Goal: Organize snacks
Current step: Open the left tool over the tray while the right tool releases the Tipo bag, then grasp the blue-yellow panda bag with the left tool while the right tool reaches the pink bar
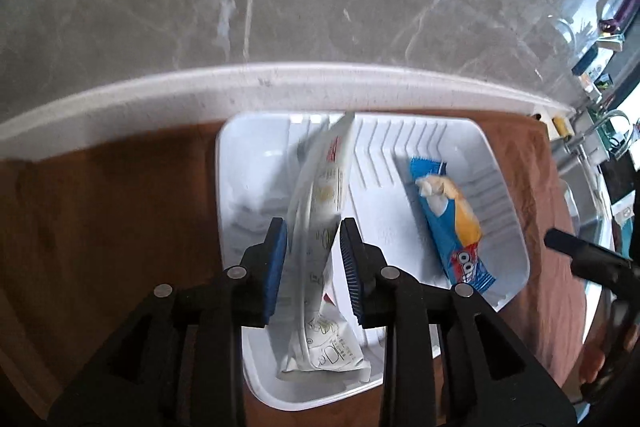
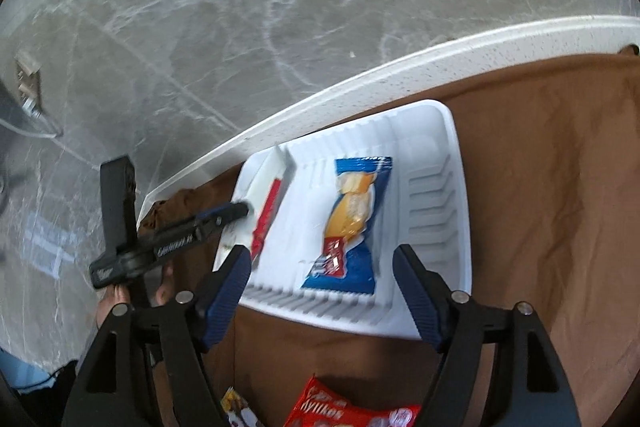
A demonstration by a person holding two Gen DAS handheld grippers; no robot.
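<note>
Tray (image 1: 500,187) space lies bare between white packet (image 1: 320,211) and blue packet (image 1: 448,223).

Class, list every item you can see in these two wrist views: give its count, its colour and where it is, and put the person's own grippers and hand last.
white tray: one, white ribbed plastic, on the brown cloth.
blue snack packet: one, blue with a yellow picture, lying flat in the tray.
white snack packet: one, white with a red patch, standing on edge in the tray, between the left gripper's pads.
red snack packet: one, red, on the cloth near the right gripper.
brown cloth: one, brown, covering the table.
left gripper: black with blue pads, open around the white packet.
right gripper: black with blue pads, open, empty.
left hand: holding the left gripper's handle.
</note>
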